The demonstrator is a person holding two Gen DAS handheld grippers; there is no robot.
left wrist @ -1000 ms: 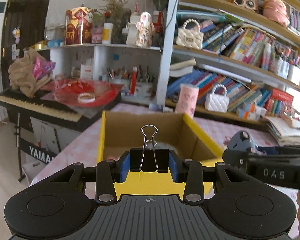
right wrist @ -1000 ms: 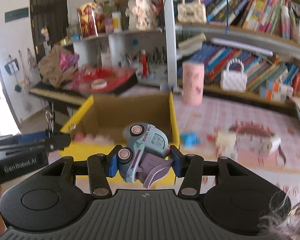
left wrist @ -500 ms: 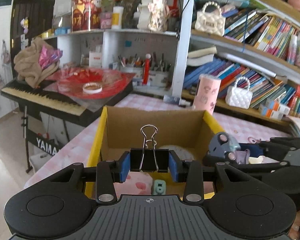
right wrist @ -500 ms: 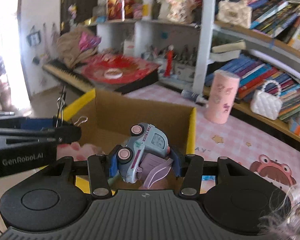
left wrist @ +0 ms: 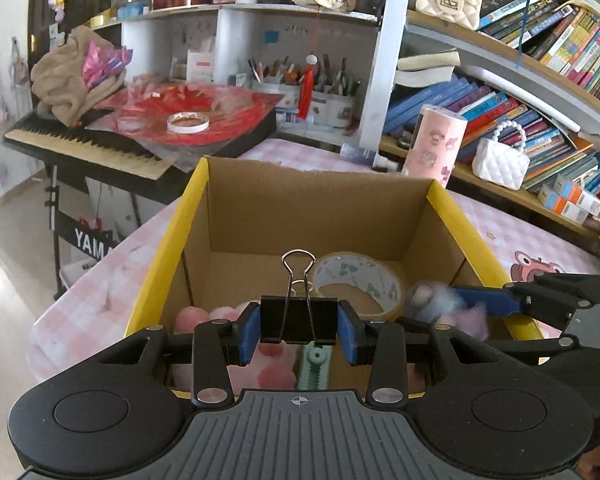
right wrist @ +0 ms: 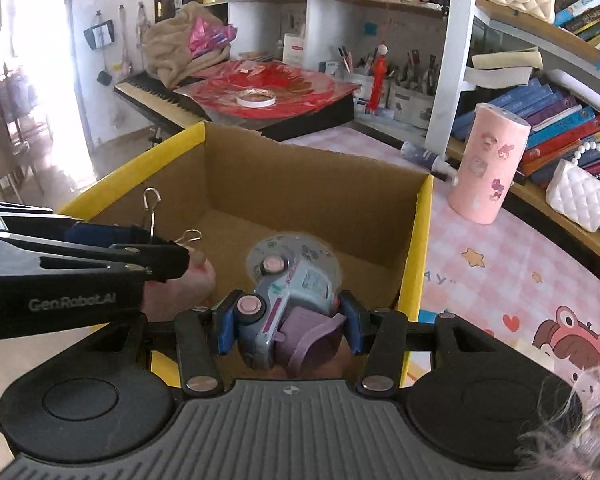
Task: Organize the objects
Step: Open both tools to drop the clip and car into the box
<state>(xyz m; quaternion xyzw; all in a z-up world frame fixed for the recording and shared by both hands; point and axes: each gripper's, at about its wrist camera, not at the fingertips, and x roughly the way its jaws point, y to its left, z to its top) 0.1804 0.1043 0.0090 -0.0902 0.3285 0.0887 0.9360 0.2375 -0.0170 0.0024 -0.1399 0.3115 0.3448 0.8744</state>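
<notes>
My left gripper [left wrist: 299, 320] is shut on a black binder clip [left wrist: 298, 312] with its wire handles pointing up, held over the open cardboard box [left wrist: 316, 204] with yellow flaps. Inside the box lie a roll of tape [left wrist: 358, 284], a pink plush piece [left wrist: 204, 316] and a small green item [left wrist: 315, 364]. My right gripper [right wrist: 286, 322] is shut on a light-blue toy truck [right wrist: 288, 300] with pink wheels and a purple scoop, over the same box [right wrist: 300, 176]. The right gripper [left wrist: 452, 304] shows blurred in the left view, and the left gripper [right wrist: 156, 248] shows at the left of the right view.
The box stands on a pink checked table [right wrist: 500, 264]. A pink cylindrical tin [right wrist: 488, 168] stands behind its right corner. A keyboard [left wrist: 80, 148] under red sheets and a tape ring [left wrist: 188, 122] is at the left. Bookshelves [left wrist: 540, 80] with white handbags fill the right.
Both grippers have moved forward and tipped down over the box, so its inside contents now show. Each still holds its object; the right gripper has come in beside the left.
</notes>
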